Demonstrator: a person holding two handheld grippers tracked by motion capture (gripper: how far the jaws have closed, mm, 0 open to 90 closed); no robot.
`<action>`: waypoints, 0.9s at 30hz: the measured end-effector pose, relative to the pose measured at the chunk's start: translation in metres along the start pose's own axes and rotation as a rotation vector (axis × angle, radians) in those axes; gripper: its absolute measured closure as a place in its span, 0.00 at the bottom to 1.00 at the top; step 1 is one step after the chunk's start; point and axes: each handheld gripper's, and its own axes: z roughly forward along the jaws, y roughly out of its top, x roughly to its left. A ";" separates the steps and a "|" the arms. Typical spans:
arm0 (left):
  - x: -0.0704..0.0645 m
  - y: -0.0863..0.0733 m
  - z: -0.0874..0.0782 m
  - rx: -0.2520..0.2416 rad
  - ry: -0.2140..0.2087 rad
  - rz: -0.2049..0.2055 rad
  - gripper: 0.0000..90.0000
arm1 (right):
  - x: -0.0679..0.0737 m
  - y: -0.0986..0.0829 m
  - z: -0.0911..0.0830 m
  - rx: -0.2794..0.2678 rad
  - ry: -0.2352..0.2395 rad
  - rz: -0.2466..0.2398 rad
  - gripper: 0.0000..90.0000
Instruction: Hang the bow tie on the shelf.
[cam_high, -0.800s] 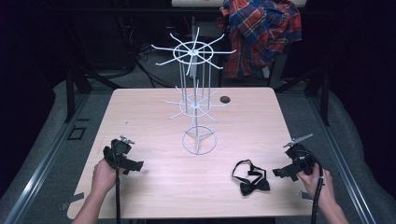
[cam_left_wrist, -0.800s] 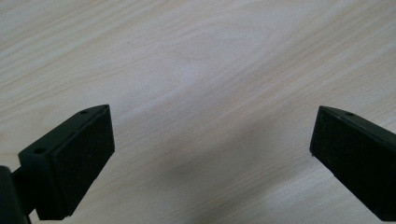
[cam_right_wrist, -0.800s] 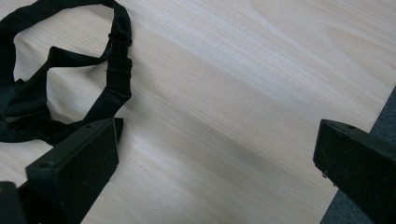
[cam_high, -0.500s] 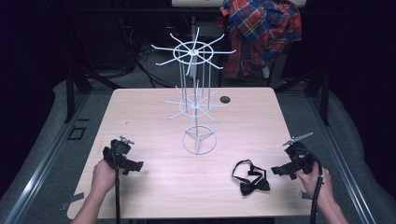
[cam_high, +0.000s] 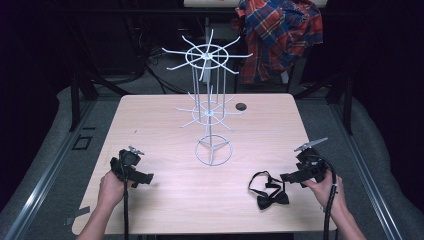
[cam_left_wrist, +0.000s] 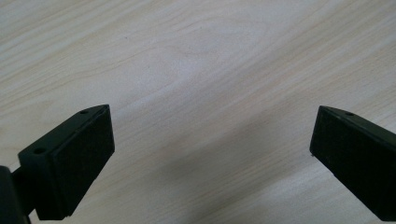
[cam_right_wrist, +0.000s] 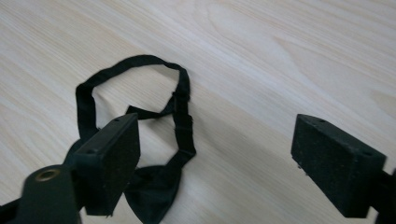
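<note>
A black bow tie with a looped strap (cam_high: 268, 191) (cam_right_wrist: 161, 140) lies flat on the wooden table (cam_high: 165, 120) near its front right. My right gripper (cam_high: 289, 177) (cam_right_wrist: 215, 163) hovers just to the right of it, jaws wide open and nothing between them; the strap loop lies ahead of the left jaw, the bow partly hidden behind it. My left gripper (cam_high: 145, 178) (cam_left_wrist: 210, 158) rests over bare wood at the front left, also open and holding nothing. A white wire display rack (cam_high: 207, 107) with two tiers of spokes stands mid-table.
A small dark round hole or disc (cam_high: 241, 106) sits in the tabletop behind the rack. A plaid shirt (cam_high: 280, 35) hangs beyond the far edge. Dark floor and metal rails surround the table.
My right gripper has edged slightly left, closer to the bow tie. The left gripper has stayed where it was.
</note>
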 end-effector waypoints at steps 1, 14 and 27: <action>0.000 0.000 0.000 0.000 0.000 0.000 0.00 | 0.000 0.000 0.000 0.000 0.000 0.000 0.21; -0.003 0.002 0.005 0.029 0.000 0.015 0.00 | 0.022 0.016 0.034 0.122 0.031 -0.057 0.59; -0.005 0.002 0.006 0.043 -0.003 0.025 0.00 | 0.026 0.014 0.052 0.187 -0.005 -0.093 0.71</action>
